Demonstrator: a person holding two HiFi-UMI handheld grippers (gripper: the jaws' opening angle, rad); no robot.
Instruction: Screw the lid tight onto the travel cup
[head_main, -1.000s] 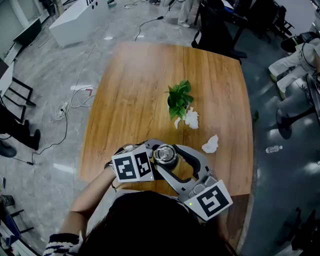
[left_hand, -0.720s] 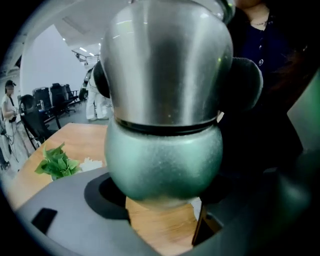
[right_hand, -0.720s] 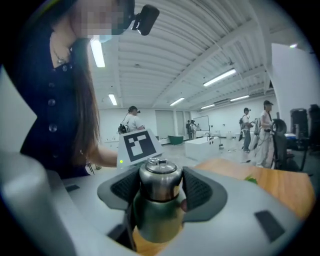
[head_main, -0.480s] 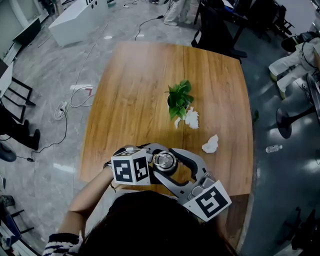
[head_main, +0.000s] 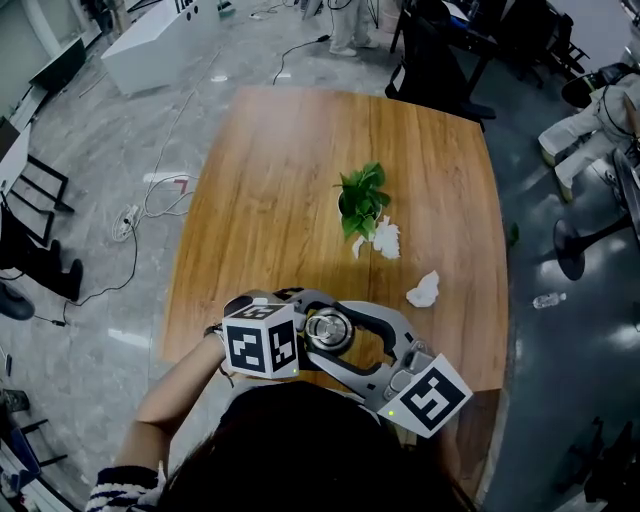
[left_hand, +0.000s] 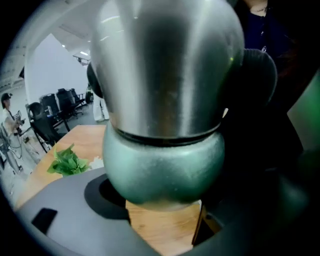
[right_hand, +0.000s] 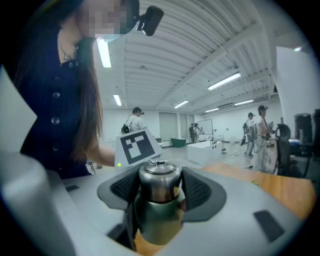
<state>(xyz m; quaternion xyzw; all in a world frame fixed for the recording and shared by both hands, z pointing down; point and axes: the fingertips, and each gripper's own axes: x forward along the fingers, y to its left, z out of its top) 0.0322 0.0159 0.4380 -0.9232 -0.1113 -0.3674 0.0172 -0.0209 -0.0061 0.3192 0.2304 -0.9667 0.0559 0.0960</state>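
1. Cup (left_hand: 165, 170): green body, steel lid (right_hand: 159, 179) on top; at table's (head_main: 280, 180) 6 o'clock edge.
2. Left gripper (left_hand: 162, 202): jaws closed on cup body.
3. Right gripper (right_hand: 159, 192): pads clamped on lid.
4. Plant (head_main: 360, 200): table centre, 12 o'clock of cup.

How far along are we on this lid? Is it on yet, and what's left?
Done: the lid sits on top of the upright travel cup. In hand: the left claw is shut on the green body, and the right claw is shut on the silver lid. Left: the tightening itself. A dark seam shows between lid and body, and I can't tell whether it's tight.
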